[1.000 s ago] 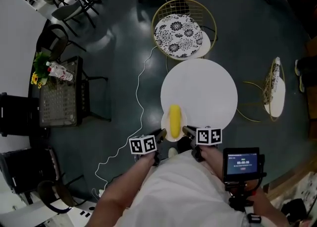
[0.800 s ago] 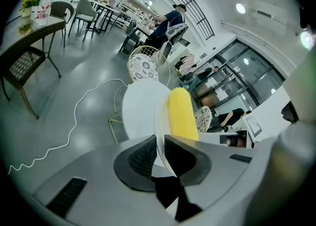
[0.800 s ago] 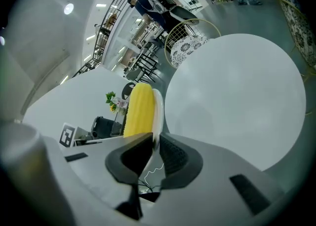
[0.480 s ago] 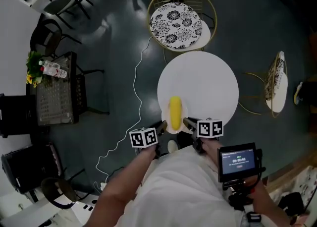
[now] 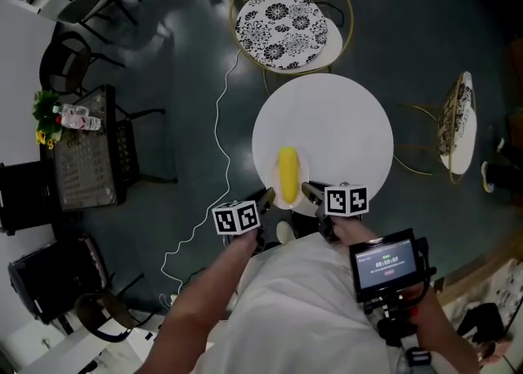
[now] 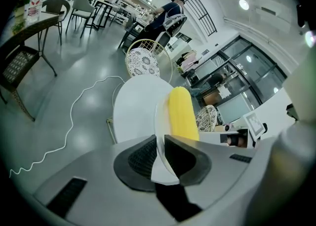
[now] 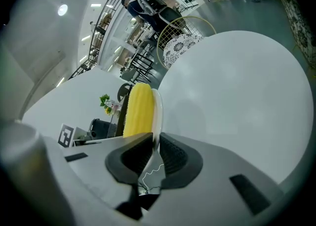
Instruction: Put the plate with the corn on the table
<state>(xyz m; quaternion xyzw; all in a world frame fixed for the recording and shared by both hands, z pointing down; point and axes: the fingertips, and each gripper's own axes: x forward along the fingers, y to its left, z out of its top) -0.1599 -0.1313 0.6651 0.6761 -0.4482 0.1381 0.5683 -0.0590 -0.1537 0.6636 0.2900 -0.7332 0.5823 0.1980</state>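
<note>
The left tongs (image 6: 159,157) are closed on one rim of the small white round plate (image 6: 159,121), and the right tongs (image 7: 152,157) are clamped on the opposite rim — the plate is held from both sides. The yellow cob of corn (image 5: 286,174) lies lengthwise on the plate, between the two tongs. In the head view the plate is seen over the near edge of the round white counter (image 5: 343,131); whether it rests on the top cannot be told. The placing step is judged to be in hand. Next, the plate should be kept level and lowered flat, further in from the edge, and only then should both tongs be opened — so that the cob is not rolled off.
</note>
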